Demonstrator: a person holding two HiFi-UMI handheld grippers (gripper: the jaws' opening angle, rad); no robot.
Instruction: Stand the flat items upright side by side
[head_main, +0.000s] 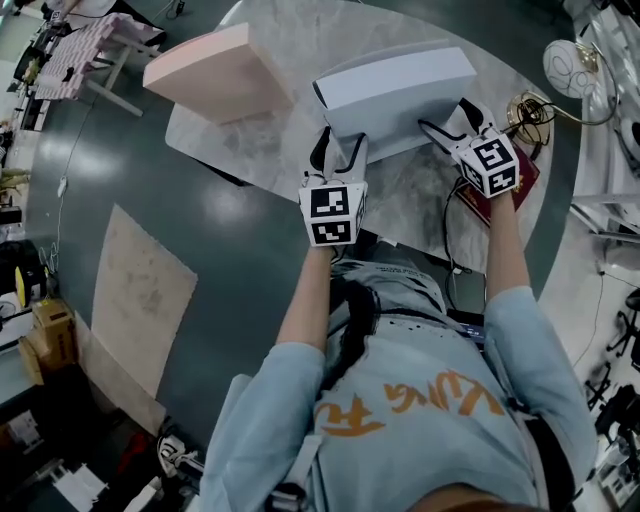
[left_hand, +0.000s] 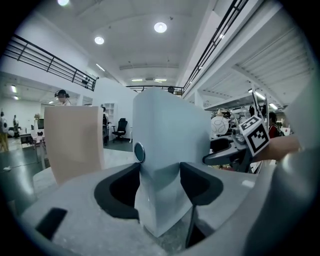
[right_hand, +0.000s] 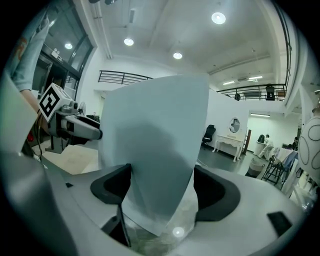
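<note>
Left gripper (head_main: 340, 152) clamps blue slab (head_main: 395, 90); marble table (head_main: 330, 30), dark floor (head_main: 230, 230).

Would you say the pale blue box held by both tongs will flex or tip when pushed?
Probably stiff: the pale blue box keeps straight edges between the left tongs and right tongs. Likely tippy: it stands tall on a narrow edge, so a push on its broad face may topple it.
</note>
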